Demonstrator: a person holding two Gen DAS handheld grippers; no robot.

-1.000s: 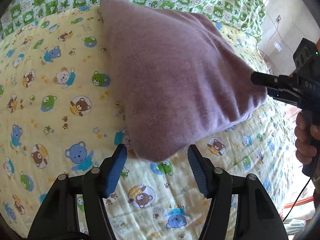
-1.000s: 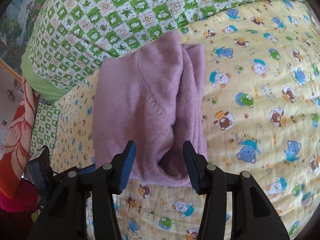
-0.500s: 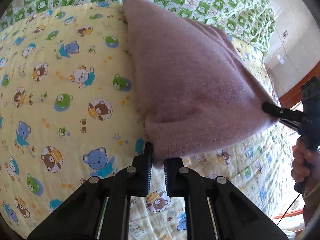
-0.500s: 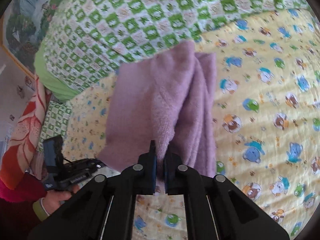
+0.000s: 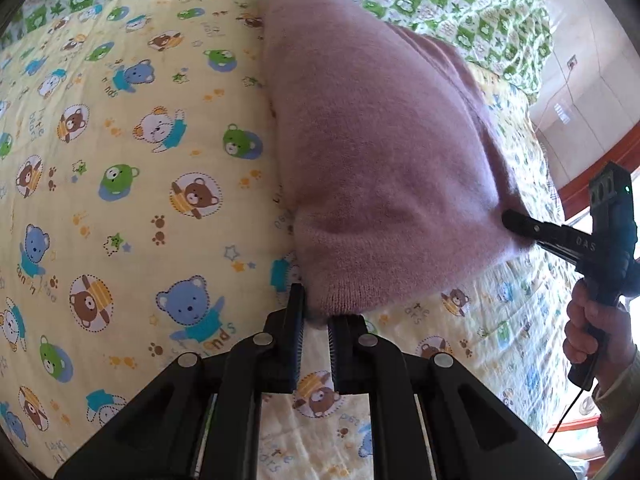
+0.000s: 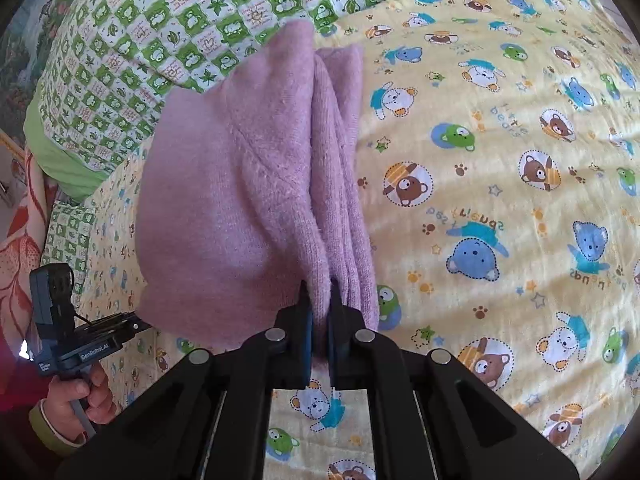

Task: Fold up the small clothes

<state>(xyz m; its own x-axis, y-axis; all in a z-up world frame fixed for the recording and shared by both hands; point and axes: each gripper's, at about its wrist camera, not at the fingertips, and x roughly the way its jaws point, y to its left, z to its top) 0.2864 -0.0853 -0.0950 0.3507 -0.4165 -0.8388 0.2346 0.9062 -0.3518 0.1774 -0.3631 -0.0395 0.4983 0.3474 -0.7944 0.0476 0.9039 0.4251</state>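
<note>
A mauve knitted garment [image 5: 380, 152] lies folded on a yellow bear-print bedsheet [image 5: 120, 184]. My left gripper [image 5: 316, 312] is shut on the garment's near corner at its ribbed hem. In the left wrist view my right gripper [image 5: 510, 218] pinches the opposite near corner, held by a hand [image 5: 592, 332]. The right wrist view shows the garment [image 6: 224, 200] with its layered folded edge [image 6: 340, 184] running away from me; my right gripper [image 6: 320, 300] is shut on that edge. The left gripper [image 6: 136, 322] grips the garment's other corner at the lower left there.
A green-and-white checked quilt [image 6: 160, 20] lies along the far side of the bed. The bedsheet [image 6: 500, 200] stretches wide beside the garment. A wall and a wooden frame [image 5: 592, 176] show beyond the bed's edge. A red patterned cloth [image 6: 16, 240] lies at the left.
Both grippers went from open around the garment's near corners to shut on them. Each has moved in closer, and the pinched corners look slightly pulled up.
</note>
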